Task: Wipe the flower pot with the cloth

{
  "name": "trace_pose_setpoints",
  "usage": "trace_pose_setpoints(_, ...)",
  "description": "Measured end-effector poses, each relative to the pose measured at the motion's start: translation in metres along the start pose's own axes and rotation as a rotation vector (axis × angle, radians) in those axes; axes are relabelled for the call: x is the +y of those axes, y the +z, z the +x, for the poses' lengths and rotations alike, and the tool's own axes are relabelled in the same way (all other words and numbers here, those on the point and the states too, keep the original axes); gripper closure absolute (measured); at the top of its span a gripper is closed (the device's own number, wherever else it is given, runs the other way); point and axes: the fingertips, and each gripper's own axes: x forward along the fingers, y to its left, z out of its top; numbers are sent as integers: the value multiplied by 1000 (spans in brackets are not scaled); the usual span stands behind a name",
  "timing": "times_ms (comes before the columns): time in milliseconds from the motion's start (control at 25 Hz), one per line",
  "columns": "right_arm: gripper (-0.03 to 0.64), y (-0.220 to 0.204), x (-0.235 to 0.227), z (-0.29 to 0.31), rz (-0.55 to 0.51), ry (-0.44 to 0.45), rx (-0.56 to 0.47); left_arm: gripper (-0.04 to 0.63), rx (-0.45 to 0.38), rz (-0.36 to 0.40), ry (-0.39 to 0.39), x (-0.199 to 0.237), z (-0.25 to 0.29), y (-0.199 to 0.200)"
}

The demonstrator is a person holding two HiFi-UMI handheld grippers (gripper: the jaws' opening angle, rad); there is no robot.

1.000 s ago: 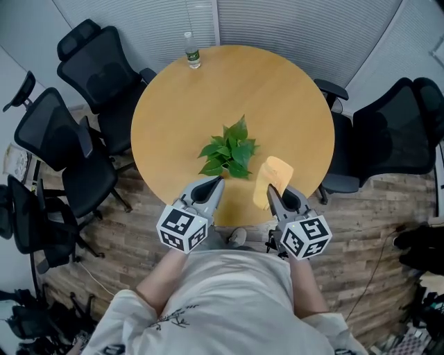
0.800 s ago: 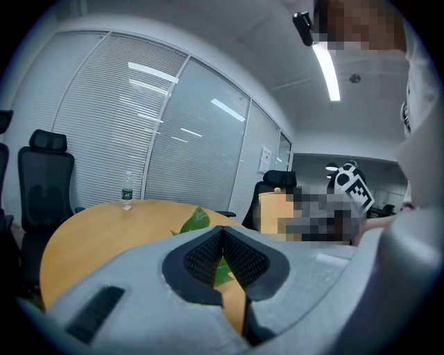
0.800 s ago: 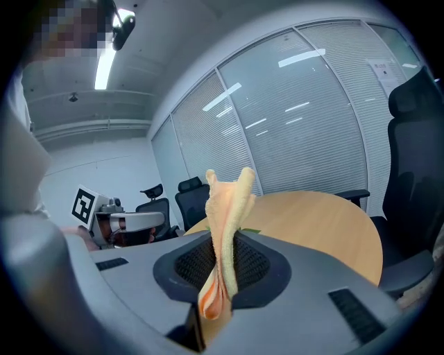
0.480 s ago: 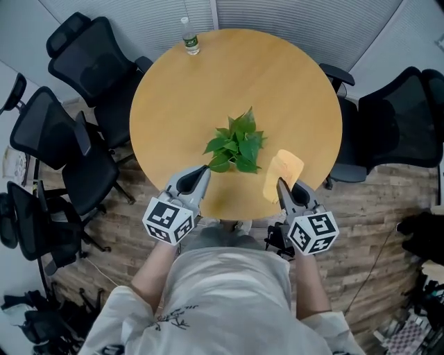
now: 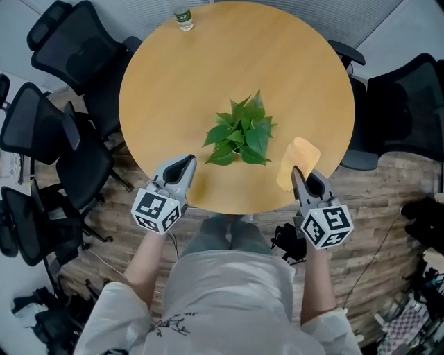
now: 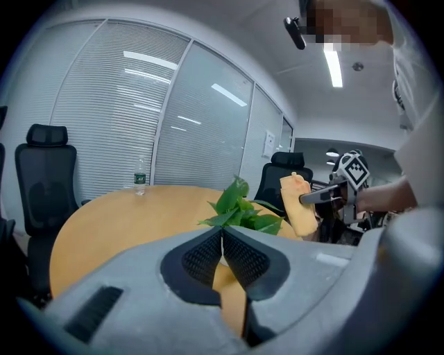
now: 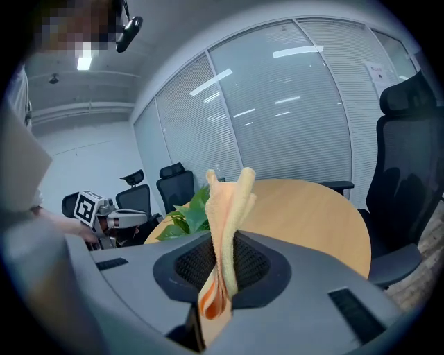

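Head view: cloth (image 5: 298, 161) held near edge of table (image 5: 208, 69)

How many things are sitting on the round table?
2: a water bottle at the far edge and a potted plant near the middle. Its leaves could hide something small.

No legible text on anything here

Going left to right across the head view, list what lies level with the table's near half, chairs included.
Black office chairs on the left → left gripper → potted plant → cloth → black office chair on the right
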Motion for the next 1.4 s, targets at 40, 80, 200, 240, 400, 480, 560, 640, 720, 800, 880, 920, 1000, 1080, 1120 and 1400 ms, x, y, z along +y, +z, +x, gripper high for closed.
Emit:
trace_pose_setpoints(40,568,-3,-5,4,-2,-4,5,583,0,2,-23,0,4,-4)
trace_pose_setpoints(80,568,-5,-9,9,-4,-7,9,583,-6,-2,-47,1,8,-8)
trace_pose_setpoints(200,568,-15,-21,24,-11,-21,26,583,-14,-11,-92,3,18,-20)
trace_pose_setpoints(240,568,-19,-25,29,-16,-28,38,583,-4,-5,-101,4,22,-26)
trace_pose_setpoints(400,568,-35,-37,52,-44,-49,82,564,38,26,-151,5,41,-50)
trace_pose_setpoints(480,568,-41,-42,62,-64,-59,110,524,48,40,-182,5,50,-59)
trace_pose_setpoints(560,568,-47,-47,72,-70,-67,142,477,57,62,-217,4,60,-68)
trace_pose_setpoints(640,568,-54,-53,82,-60,-71,174,428,71,95,-264,-1,70,-76)
trace_pose_setpoints(720,568,-59,-57,94,-52,-72,199,361,87,133,-307,-8,82,-84)
trace_pose_setpoints(800,568,-62,-58,105,-52,-71,211,323,101,151,-336,-13,92,-89)
trace_pose_setpoints(880,568,-63,-59,115,-50,-64,211,300,96,160,-361,-18,102,-92)
trace_pose_setpoints(920,568,-63,-58,120,-49,-59,208,291,89,169,-374,-20,106,-93)
trace_pose_setpoints(1000,568,-62,-58,129,-45,-47,200,281,83,171,-391,-22,114,-93)
trace_pose_setpoints(1080,568,-61,-57,137,-42,-32,190,276,83,155,-399,-24,121,-91)
trace_pose_setpoints(1120,568,-59,-57,140,-43,-23,184,276,78,151,-402,-24,124,-90)
trace_pose_setpoints(1400,568,-65,-49,160,-38,52,176,276,76,159,-439,-31,133,-90)
